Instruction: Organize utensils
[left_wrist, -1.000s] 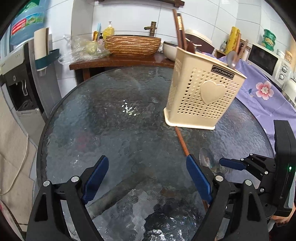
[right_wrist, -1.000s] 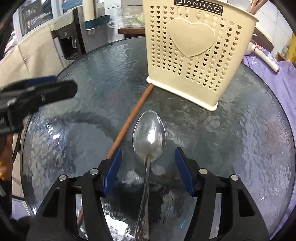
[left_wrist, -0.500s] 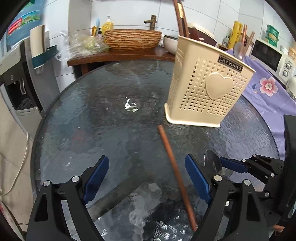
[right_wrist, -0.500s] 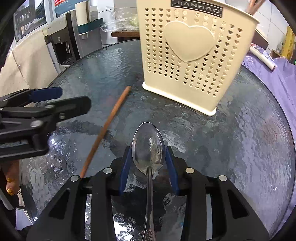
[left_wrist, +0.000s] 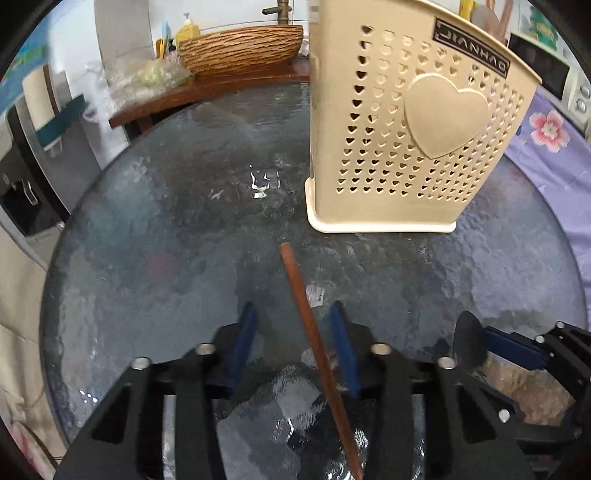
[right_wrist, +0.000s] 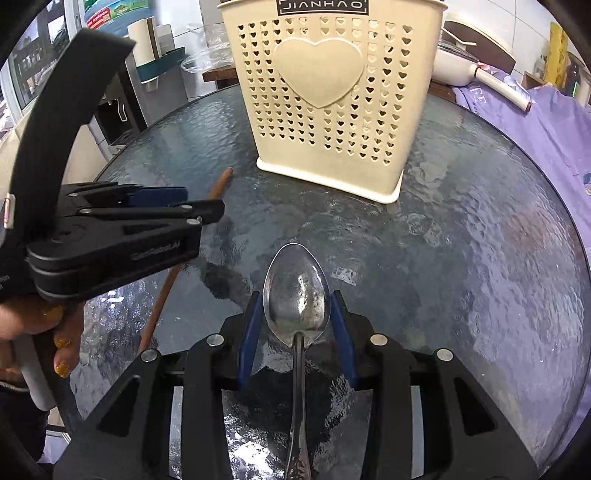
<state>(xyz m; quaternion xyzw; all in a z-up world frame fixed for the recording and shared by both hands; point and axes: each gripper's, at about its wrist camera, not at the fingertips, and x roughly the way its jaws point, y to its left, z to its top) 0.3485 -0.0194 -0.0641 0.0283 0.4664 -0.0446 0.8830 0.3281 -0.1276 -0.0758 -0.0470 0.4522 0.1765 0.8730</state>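
Observation:
A brown wooden chopstick (left_wrist: 295, 280) lies on the glass table (left_wrist: 147, 258), pointing at the cream heart-pattern utensil holder (left_wrist: 406, 147). My left gripper (left_wrist: 293, 314) straddles it with jaws closing; gaps still show between the blue pads and the stick. In the right wrist view my right gripper (right_wrist: 295, 301) is shut on the bowl of a metal spoon (right_wrist: 295, 288), whose handle runs back between the fingers. The holder (right_wrist: 332, 110) stands just beyond. The left gripper (right_wrist: 203, 203) sits at the left over the chopstick (right_wrist: 159, 306).
A wooden shelf with a woven basket (left_wrist: 240, 48) stands behind the table. Purple flowered cloth (left_wrist: 546, 147) covers the right side. A water dispenser (left_wrist: 22, 166) is at the left. Wooden handles (left_wrist: 495, 14) stick out of the holder. A person's hand (right_wrist: 55, 339) holds the left gripper.
My left gripper slid right and down over the chopstick and its jaws narrowed around it. My right gripper closed on the spoon's bowl. The chopstick's tip now lies off the holder's base.

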